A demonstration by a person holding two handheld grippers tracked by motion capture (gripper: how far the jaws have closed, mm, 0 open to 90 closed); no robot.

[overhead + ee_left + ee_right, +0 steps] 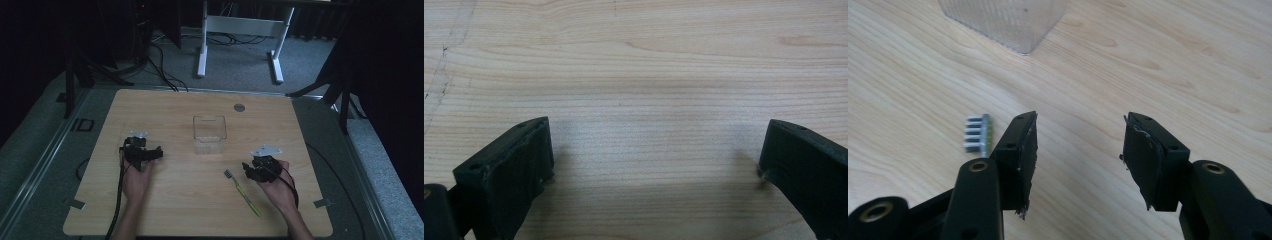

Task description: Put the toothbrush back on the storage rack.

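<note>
You held the right gripper (248, 169) near the toothbrush (242, 192), its jaws partly apart with nothing between them. The bristle head (977, 134) lay just outside the jaw at nine o'clock, flat on the table (175, 200). The clear container (210, 133) stood at twelve o'clock. The left gripper (654, 165) rested jaws wide and empty over bare wood. This read as the approach step. The next move called for shifting toward nine o'clock to straddle the handle before closing.
</note>
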